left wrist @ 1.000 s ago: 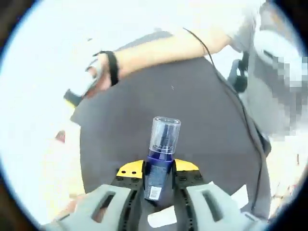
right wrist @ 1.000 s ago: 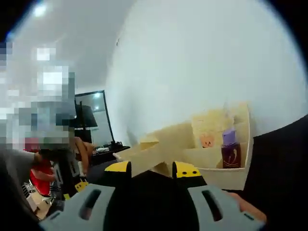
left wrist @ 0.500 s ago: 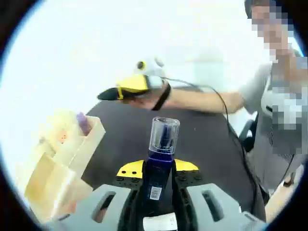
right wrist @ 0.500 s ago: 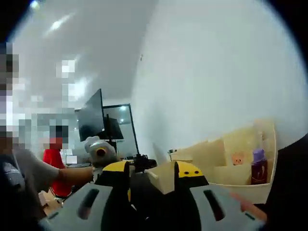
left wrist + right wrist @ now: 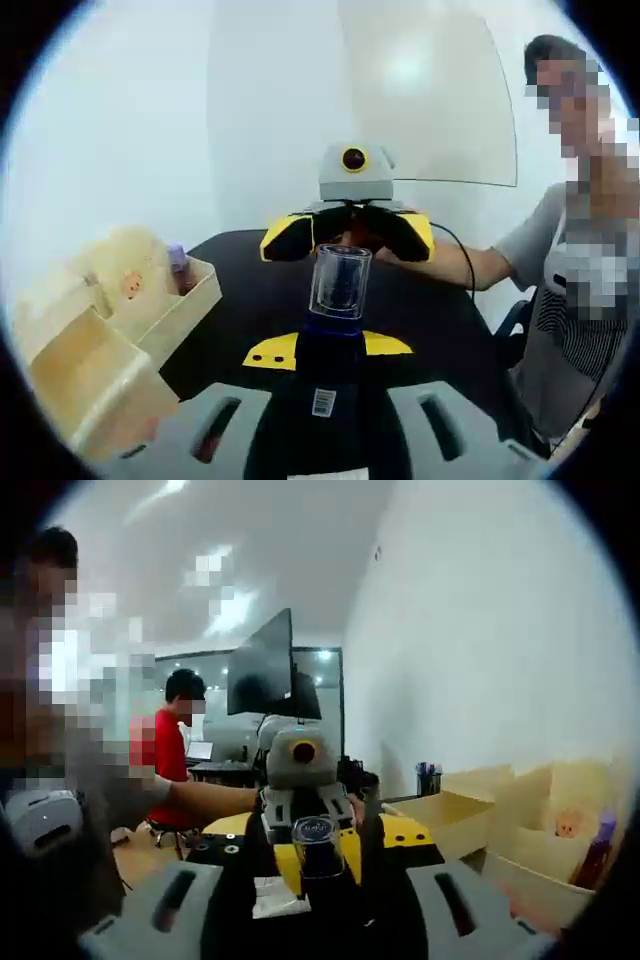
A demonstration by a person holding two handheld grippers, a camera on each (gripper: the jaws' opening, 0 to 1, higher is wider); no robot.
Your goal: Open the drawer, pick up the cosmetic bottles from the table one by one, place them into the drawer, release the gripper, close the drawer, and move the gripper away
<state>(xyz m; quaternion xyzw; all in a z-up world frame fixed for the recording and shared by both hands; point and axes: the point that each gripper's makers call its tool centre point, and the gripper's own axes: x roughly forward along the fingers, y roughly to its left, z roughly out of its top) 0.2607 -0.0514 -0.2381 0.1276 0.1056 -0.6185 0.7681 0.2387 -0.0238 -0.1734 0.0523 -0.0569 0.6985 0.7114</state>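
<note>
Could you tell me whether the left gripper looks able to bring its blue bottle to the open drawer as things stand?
Probably yes: the open drawer sits off to the left gripper's side, and nothing stands between it and the blue bottle.

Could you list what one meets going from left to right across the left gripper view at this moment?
Cream organizer box with a small purple-capped bottle in it → blue bottle with a clear cap held in the left gripper, with the right gripper facing it behind → the person's grey sleeve.

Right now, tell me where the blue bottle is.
In the left gripper view, the blue bottle stands upright, clamped in the left gripper, right of the wooden organizer.
</note>
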